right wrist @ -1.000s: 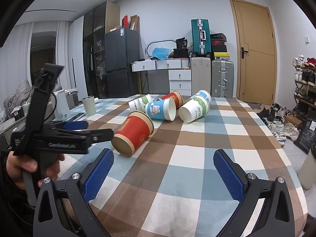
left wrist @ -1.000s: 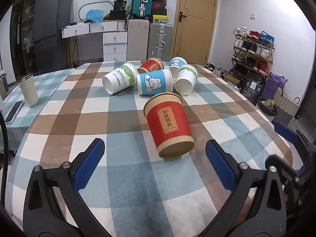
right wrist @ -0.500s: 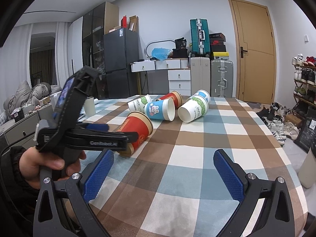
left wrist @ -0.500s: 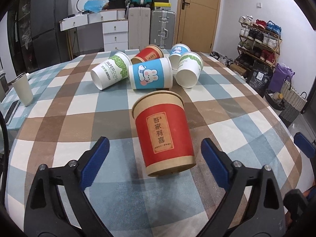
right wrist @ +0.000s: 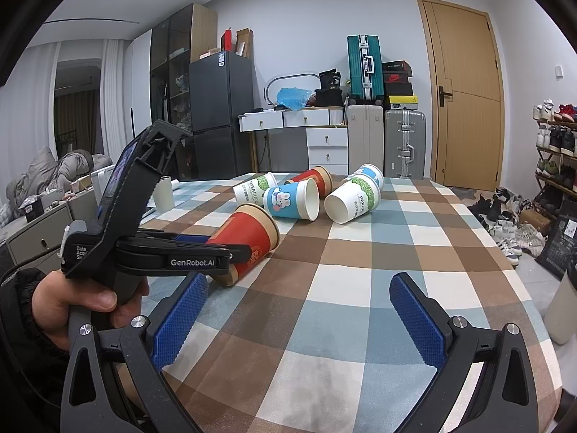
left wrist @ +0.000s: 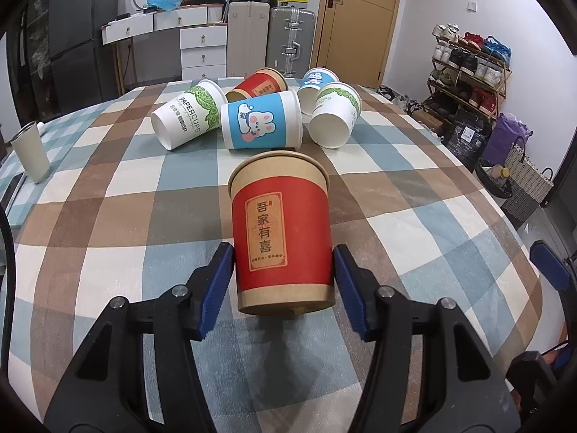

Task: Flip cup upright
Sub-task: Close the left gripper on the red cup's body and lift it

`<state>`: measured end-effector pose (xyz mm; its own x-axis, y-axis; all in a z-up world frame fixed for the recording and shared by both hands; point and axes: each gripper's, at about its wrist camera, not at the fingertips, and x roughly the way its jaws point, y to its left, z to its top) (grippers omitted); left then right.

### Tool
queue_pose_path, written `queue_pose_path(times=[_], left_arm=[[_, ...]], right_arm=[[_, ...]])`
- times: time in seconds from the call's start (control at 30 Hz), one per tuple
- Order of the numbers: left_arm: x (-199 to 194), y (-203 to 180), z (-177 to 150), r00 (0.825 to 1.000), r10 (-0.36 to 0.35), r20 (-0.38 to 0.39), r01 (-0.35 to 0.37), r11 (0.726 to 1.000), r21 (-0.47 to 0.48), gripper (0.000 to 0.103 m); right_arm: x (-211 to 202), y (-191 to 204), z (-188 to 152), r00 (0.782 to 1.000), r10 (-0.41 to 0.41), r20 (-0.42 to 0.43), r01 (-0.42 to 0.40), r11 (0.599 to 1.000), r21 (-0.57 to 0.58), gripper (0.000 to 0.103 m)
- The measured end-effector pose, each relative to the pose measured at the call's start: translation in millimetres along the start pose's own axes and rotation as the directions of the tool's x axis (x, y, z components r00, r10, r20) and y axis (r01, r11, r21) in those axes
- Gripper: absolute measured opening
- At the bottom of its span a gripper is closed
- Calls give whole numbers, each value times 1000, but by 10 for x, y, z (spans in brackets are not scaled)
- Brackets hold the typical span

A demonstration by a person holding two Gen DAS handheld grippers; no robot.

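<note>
The right gripper (right wrist: pixel 299 315), black w/ blue bumpy pads (right wrist: pixel 180 321), is wide open over the checked brown, blue & white tablecloth (right wrist: pixel 360 288). Nothing is between its pads. On the left, a hand (right wrist: pixel 77 303) holds the left gripper (right wrist: pixel 236 252), black w/ white letters. Its arms sit on both sides of a red & brown paper cup (right wrist: pixel 252 238) lying on its side, mouth pointing away. Can't tell if they touch it. Farther back lie more cups on their sides: a blue bunny paper cup (right wrist: pixel 290 200), a white & green leaf paper cup (right wrist: pixel 353 200), another like it (right wrist: pixel 254 189), a 2nd red one (right wrist: pixel 315 180).
</note>
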<state>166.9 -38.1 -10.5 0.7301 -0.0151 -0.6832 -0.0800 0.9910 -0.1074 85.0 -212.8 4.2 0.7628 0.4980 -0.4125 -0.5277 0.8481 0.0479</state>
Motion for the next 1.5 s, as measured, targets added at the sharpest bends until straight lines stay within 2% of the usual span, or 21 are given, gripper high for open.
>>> queue_pose_path(times=[0.2, 0.5, 0.9, 1.2, 1.5], left_arm=[[-155, 70, -45, 1000, -15, 15, 16, 999, -34, 54], [-576, 135, -188, 997, -29, 65, 31, 999, -28, 54], [-1003, 172, -482, 994, -57, 93, 60, 998, -32, 54], [-1064, 43, -687, 993, -96, 66, 100, 993, -55, 54], [-971, -38, -854, 995, -101, 29, 102, 993, -57, 54]], right_arm=[[-7, 2, -1, 1000, 0, 6, 0, 1000, -2, 103], [-1, 21, -1, 1000, 2, 3, -2, 1000, -4, 103], [22, 69, -24, 1000, 6, -2, -6, 1000, -2, 103], [23, 82, -48, 1000, 4, -9, -4, 1000, -4, 103], [35, 62, -53, 1000, 5, -21, -4, 1000, 4, 103]])
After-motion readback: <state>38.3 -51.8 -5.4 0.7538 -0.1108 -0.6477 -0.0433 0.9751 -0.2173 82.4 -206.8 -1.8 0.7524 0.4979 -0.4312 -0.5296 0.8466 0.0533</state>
